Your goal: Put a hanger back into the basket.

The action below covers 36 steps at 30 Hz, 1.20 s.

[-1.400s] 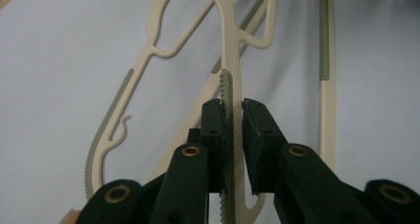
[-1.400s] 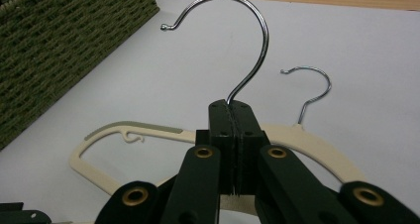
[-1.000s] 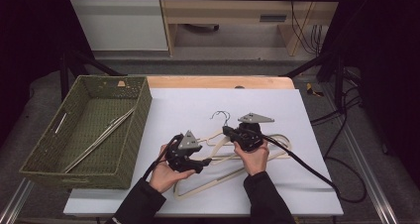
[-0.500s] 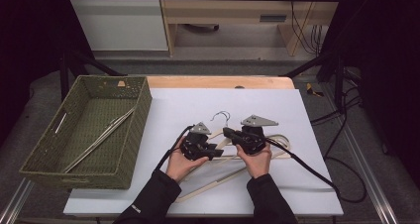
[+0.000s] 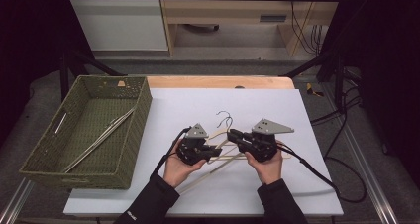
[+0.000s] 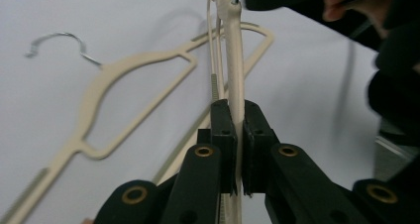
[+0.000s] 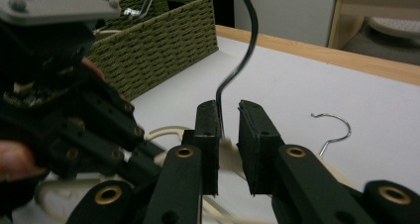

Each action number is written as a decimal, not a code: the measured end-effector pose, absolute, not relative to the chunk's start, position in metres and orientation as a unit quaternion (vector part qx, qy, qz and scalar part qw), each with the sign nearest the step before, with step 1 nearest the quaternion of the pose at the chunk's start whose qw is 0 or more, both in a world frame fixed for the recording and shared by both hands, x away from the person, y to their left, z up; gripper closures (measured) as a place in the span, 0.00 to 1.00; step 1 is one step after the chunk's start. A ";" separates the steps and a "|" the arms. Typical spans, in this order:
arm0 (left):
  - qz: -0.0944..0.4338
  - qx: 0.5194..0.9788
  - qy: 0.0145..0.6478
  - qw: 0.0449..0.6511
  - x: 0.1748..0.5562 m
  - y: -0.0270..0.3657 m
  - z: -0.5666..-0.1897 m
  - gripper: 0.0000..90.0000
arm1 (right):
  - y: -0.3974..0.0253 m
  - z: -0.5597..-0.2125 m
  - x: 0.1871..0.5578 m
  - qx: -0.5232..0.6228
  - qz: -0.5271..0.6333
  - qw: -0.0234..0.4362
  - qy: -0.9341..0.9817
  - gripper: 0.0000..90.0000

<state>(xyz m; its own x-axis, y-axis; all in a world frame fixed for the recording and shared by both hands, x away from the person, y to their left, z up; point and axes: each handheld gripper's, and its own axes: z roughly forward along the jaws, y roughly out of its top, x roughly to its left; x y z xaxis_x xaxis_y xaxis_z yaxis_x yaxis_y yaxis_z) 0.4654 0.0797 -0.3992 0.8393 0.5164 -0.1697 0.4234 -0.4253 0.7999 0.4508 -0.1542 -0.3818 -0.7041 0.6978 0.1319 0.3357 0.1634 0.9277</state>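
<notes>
Leftmost, a green woven basket (image 5: 86, 130) stands well apart from both pairs of jaws, a hanger (image 5: 101, 136) lying inside it; the likely goal for the one in hand, as a guess.

Next, the left gripper (image 5: 214, 153); its jaws are pressed together on the cream arm of the lifted hanger (image 6: 235, 75), the arm running straight up between the two pads (image 6: 222, 130) and away from them; grip sits partway along the arm, not at the end.

Handling, by judgement: the hanger looks light, thin and stiff, with a matt cream coating that should give the pads good purchase; the thin arm could flex or twist if pulled from one end, so a hold on the arm plus one at the neck seems sound; the bare wire hook is smooth and likely to slip.

Beyond the left jaws, on the white table (image 5: 198, 107), a second cream hanger (image 6: 124, 92) lies flat, just beside the lifted one, its metal hook pointing away.

Then the right gripper (image 7: 229, 130); its jaws stand slightly spread, the wire hook (image 7: 247, 45) of the lifted hanger rising from the gap, close against the left pad; the cream neck sits just below, between the pads; whether they touch it I cannot tell.
</notes>
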 end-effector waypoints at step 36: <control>0.190 0.807 0.258 0.496 0.437 0.199 -0.255 0.96 | -0.229 -0.387 0.415 0.379 0.536 0.213 0.724 0.07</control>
<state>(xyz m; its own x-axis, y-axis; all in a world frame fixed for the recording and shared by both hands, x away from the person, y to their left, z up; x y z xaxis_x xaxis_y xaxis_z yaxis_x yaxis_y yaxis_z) 0.4367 0.1993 -0.2555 0.7954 0.6039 0.0508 0.2278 -0.3755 0.8984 0.4149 -0.2288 -0.3871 -0.6221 0.7767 0.0987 0.3211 0.1382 0.9369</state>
